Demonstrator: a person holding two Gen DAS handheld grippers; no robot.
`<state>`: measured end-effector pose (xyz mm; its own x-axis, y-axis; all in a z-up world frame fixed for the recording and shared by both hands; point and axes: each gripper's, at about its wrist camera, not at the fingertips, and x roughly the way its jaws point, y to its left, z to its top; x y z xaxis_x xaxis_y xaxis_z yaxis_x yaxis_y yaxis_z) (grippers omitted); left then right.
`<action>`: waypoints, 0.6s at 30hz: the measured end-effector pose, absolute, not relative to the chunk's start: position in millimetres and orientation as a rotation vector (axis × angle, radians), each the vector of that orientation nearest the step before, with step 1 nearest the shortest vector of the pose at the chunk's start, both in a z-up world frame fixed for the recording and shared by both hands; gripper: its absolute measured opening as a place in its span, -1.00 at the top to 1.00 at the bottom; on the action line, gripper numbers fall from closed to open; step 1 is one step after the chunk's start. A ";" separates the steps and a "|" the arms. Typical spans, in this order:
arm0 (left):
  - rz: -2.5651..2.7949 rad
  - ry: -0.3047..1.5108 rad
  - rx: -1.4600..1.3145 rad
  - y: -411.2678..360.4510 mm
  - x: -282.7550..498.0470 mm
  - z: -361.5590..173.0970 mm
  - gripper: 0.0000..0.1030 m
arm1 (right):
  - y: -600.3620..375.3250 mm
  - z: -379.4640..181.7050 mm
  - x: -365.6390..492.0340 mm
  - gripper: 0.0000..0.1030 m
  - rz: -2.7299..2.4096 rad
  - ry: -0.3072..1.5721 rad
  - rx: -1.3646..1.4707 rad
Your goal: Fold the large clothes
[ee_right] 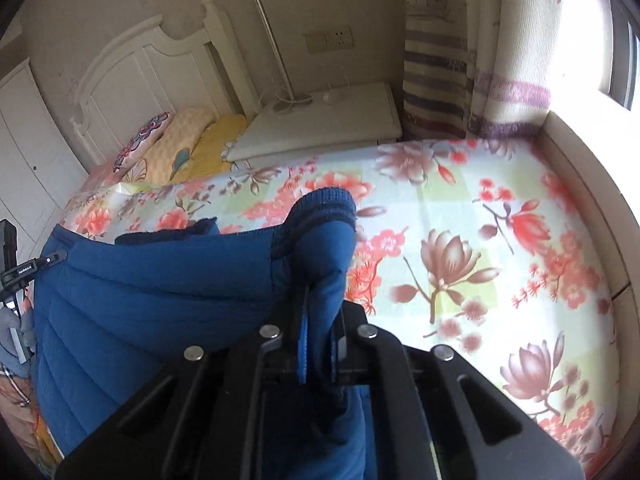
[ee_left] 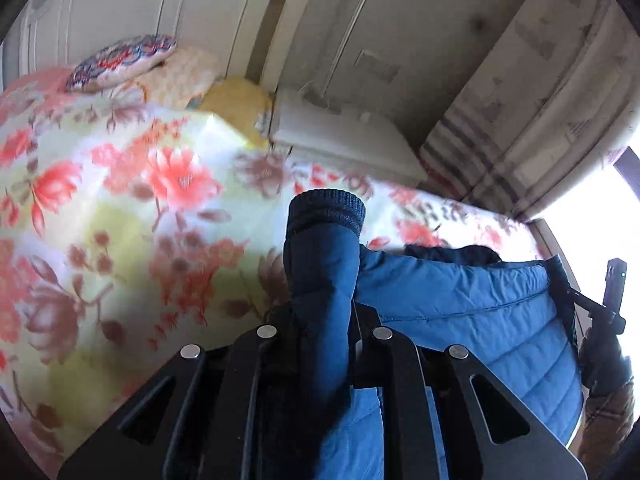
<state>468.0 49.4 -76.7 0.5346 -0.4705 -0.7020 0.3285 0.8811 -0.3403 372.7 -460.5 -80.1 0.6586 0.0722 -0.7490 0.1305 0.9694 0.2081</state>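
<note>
A blue quilted jacket [ee_left: 472,312] hangs lifted above a bed with a floral sheet [ee_left: 120,208]. My left gripper [ee_left: 326,320] is shut on one sleeve, whose dark ribbed cuff [ee_left: 328,210] sticks up past the fingers. In the right wrist view the jacket [ee_right: 140,300] stretches to the left, and my right gripper [ee_right: 318,320] is shut on the other sleeve near its cuff [ee_right: 326,204]. The right gripper [ee_left: 608,300] shows at the far right edge of the left wrist view, and the left gripper [ee_right: 16,268] at the far left edge of the right wrist view.
Pillows [ee_right: 160,148] lie at the white headboard [ee_right: 140,64]. A white nightstand [ee_right: 320,124] with a lamp stands beside the bed, striped curtains [ee_right: 436,72] and a bright window [ee_right: 600,20] behind it. The floral sheet [ee_right: 500,240] spreads to the right.
</note>
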 end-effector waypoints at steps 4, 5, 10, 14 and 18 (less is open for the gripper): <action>-0.423 1.017 -0.125 35.4 490.3 -123.9 0.24 | -459.7 -117.0 391.4 0.74 -0.075 0.964 0.245; -0.416 1.044 -0.157 38.7 491.5 -131.9 0.17 | -462.0 -128.1 392.4 0.68 -0.075 0.961 0.270; -0.317 0.943 -0.193 66.4 479.8 -107.0 -0.62 | -467.1 -110.3 381.1 -0.26 -0.136 0.967 0.225; -0.206 0.721 -0.054 59.9 453.9 -53.8 -0.85 | -446.3 -53.3 368.6 -0.26 -0.148 0.834 0.123; -0.278 0.674 0.081 -10.7 439.1 -29.3 -0.86 | -370.4 -31.8 388.2 -0.25 0.007 0.792 0.022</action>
